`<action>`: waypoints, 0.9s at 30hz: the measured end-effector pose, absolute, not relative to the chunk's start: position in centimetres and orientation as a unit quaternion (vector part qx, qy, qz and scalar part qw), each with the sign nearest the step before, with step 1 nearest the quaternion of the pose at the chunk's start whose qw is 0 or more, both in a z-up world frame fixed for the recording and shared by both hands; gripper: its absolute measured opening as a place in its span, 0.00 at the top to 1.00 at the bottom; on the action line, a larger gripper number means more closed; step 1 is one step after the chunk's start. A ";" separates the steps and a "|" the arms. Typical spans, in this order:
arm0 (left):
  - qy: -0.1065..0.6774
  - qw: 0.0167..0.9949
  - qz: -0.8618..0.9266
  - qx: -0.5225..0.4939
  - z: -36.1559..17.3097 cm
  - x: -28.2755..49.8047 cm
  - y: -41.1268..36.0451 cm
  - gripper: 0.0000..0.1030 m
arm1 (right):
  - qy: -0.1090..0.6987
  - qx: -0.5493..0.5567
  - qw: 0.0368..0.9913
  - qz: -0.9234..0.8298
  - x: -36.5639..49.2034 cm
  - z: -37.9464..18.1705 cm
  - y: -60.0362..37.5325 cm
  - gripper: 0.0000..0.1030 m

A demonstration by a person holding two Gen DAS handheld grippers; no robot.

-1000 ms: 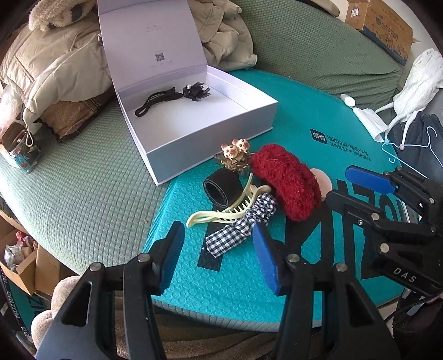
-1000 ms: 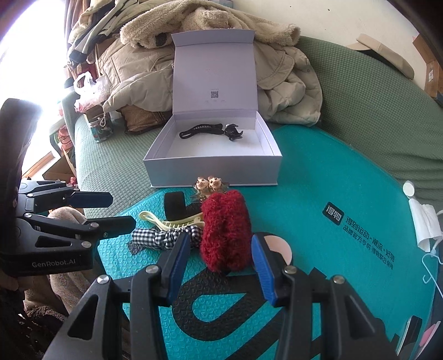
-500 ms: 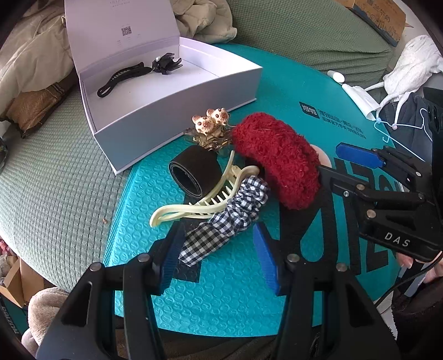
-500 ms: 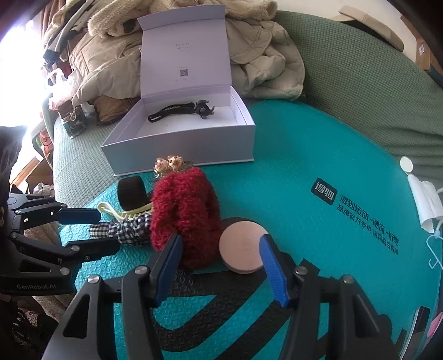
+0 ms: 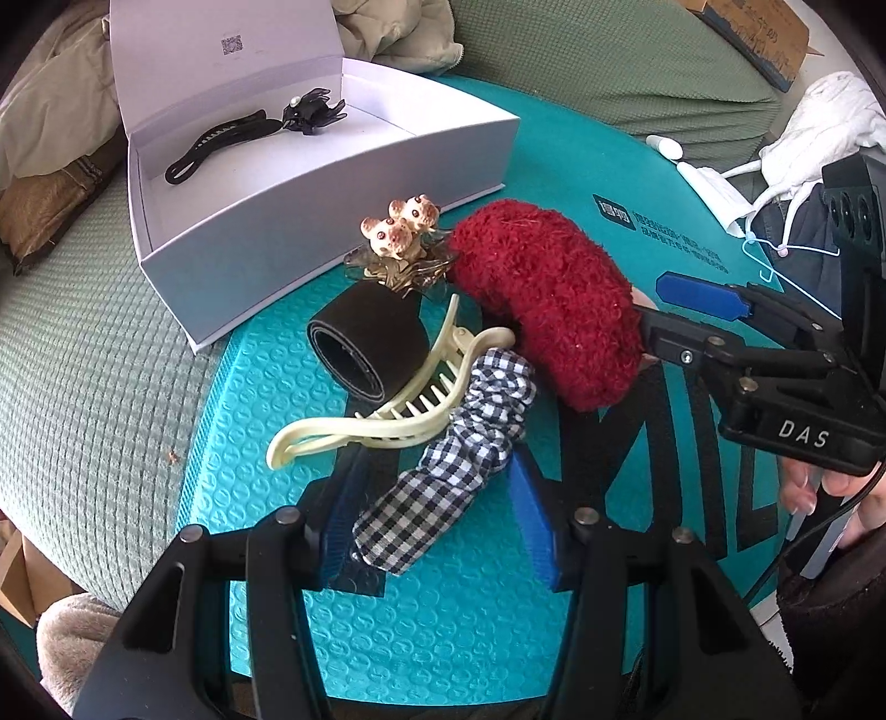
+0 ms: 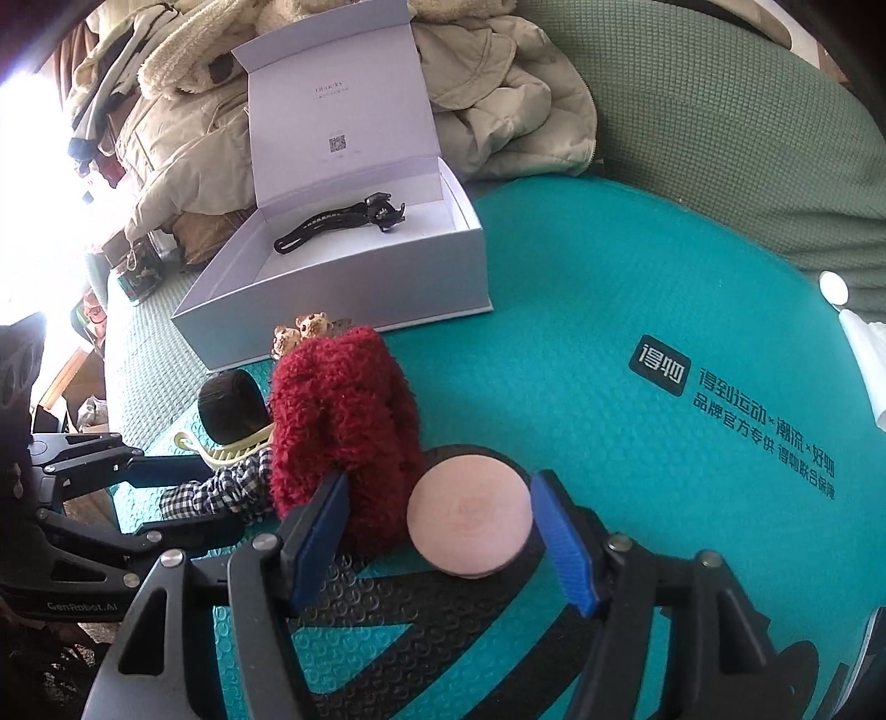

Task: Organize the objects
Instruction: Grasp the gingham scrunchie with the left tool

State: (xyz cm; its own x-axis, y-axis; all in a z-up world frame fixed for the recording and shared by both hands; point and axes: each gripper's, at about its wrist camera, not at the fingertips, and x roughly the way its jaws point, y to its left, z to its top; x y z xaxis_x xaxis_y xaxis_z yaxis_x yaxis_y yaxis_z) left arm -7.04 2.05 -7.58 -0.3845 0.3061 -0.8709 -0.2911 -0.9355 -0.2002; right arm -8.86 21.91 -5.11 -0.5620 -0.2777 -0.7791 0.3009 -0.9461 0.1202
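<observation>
Hair accessories lie in a heap on a teal mat [image 5: 266, 620]: a checked scrunchie [image 5: 443, 482], a cream claw clip [image 5: 387, 410], a black band [image 5: 365, 343], a bear clip [image 5: 401, 232] and a red fuzzy scrunchie [image 5: 548, 299]. My left gripper [image 5: 434, 531] is open, its fingers either side of the checked scrunchie's near end. My right gripper [image 6: 443, 531] is open around a round pink disc [image 6: 470, 518], with the red scrunchie [image 6: 343, 421] by its left finger. An open white box [image 5: 310, 183] behind the heap holds a black clip [image 5: 221, 138].
Coats and a fleece [image 6: 194, 127] are piled behind the box on a green cover [image 5: 94, 360]. A white cloth, a wire hanger [image 5: 775, 255] and a small white tube [image 5: 664, 147] lie at the mat's right edge. A cardboard box [image 5: 747, 33] stands at the back right.
Both grippers have moved forward and down to the heap. The left one now straddles the checked scrunchie. The right one shifted right, from the red scrunchie to the pink disc.
</observation>
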 end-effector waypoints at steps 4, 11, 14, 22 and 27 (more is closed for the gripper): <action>0.001 0.182 0.837 -0.516 -7.6 -6.9 2.3 0.54 | 0.012 0.431 0.155 -0.889 -8.5 -5.0 22.7 0.34; -0.021 0.193 0.833 -0.518 -7.6 -6.8 1.9 0.61 | 0.005 0.436 0.145 -0.888 -8.5 -5.4 23.5 0.34; -0.030 0.193 0.833 -0.518 -7.6 -6.6 1.6 0.61 | 0.000 0.445 0.138 -0.885 -8.9 -5.8 23.5 0.34; -0.029 0.192 0.834 -0.517 -7.8 -6.3 1.7 0.61 | 0.001 0.453 0.153 -0.878 -9.9 -7.1 22.5 0.33; -0.026 0.189 0.836 -0.515 -7.8 -6.1 1.7 0.62 | -0.018 0.453 0.155 -0.878 -10.1 -7.6 23.1 0.28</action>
